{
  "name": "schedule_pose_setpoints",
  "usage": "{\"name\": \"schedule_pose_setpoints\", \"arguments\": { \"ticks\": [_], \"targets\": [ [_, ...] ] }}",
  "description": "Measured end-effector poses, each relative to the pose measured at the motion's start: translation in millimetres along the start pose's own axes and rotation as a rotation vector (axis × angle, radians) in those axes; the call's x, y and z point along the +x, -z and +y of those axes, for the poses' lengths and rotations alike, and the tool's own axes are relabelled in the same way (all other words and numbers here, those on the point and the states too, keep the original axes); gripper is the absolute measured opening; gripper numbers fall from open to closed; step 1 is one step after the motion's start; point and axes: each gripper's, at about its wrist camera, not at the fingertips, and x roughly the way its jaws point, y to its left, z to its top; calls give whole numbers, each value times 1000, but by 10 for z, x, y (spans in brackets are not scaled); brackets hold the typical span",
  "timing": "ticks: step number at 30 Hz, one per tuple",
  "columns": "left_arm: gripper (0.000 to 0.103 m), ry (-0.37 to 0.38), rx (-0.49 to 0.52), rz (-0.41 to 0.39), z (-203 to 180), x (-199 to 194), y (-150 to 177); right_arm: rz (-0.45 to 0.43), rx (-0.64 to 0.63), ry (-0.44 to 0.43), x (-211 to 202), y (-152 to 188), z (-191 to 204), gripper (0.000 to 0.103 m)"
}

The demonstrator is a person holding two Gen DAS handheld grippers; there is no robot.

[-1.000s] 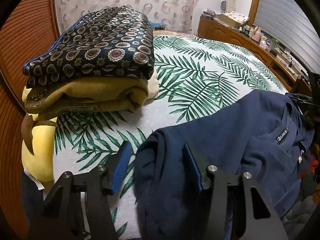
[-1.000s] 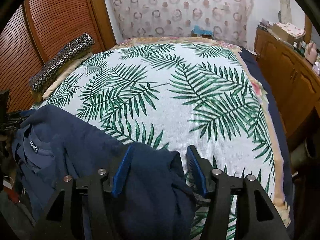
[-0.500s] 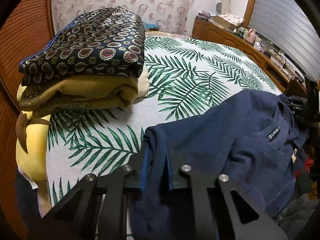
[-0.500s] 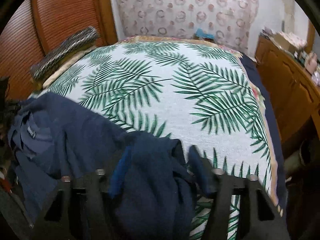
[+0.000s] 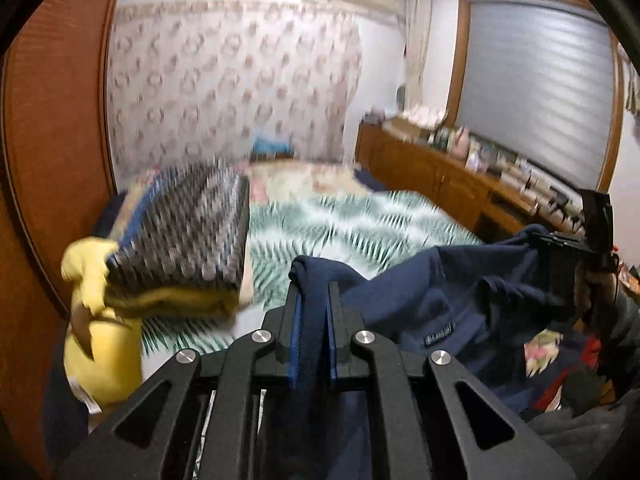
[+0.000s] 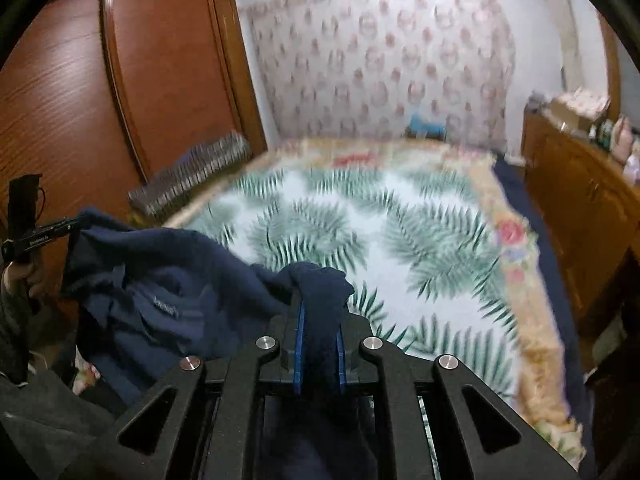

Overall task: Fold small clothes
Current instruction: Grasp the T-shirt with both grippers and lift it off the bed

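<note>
A navy blue garment (image 5: 432, 300) with a small label hangs stretched between my two grippers, lifted above the bed. My left gripper (image 5: 313, 292) is shut on one bunched corner of it. My right gripper (image 6: 319, 304) is shut on the other corner; the garment (image 6: 160, 280) sags to its left. In the left wrist view the right gripper shows at the far right, in the right wrist view the left gripper shows at the far left. Both views are blurred by motion.
The bed has a white cover with green palm leaves (image 6: 360, 232). A stack of folded patterned and yellow blankets (image 5: 180, 240) lies at its left edge by the wooden wardrobe (image 6: 100, 100). A wooden sideboard (image 5: 460, 184) with small items runs along the right.
Both grippers have shut on the navy garment's corners and lifted it off the bed. The cameras have tilted up, now showing the wall and window.
</note>
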Motion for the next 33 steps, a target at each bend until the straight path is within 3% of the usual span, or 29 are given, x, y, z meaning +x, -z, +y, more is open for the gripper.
{"name": "schedule_pose_setpoints", "arguments": {
  "ticks": [9, 14, 23, 28, 33],
  "targets": [
    [11, -12, 21, -211, -98, -761, -398, -250, -54, 51, -1185, -355, 233, 11],
    [11, -13, 42, -314, -160, -1067, -563, -346, -85, 61, -1698, -488, 336, 11],
    [11, -16, 92, -435, -227, -1228, -963, -482, -154, 95, -2335, -763, 476, 11],
    [11, -61, 113, -409, -162, -831, -1326, -472, -178, 139, -2037, -1116, 404, 11],
    [13, -151, 105, -290, 83, 162, -1584, -337, -135, 151, -1151, -1561, 209, 11]
  ]
}}
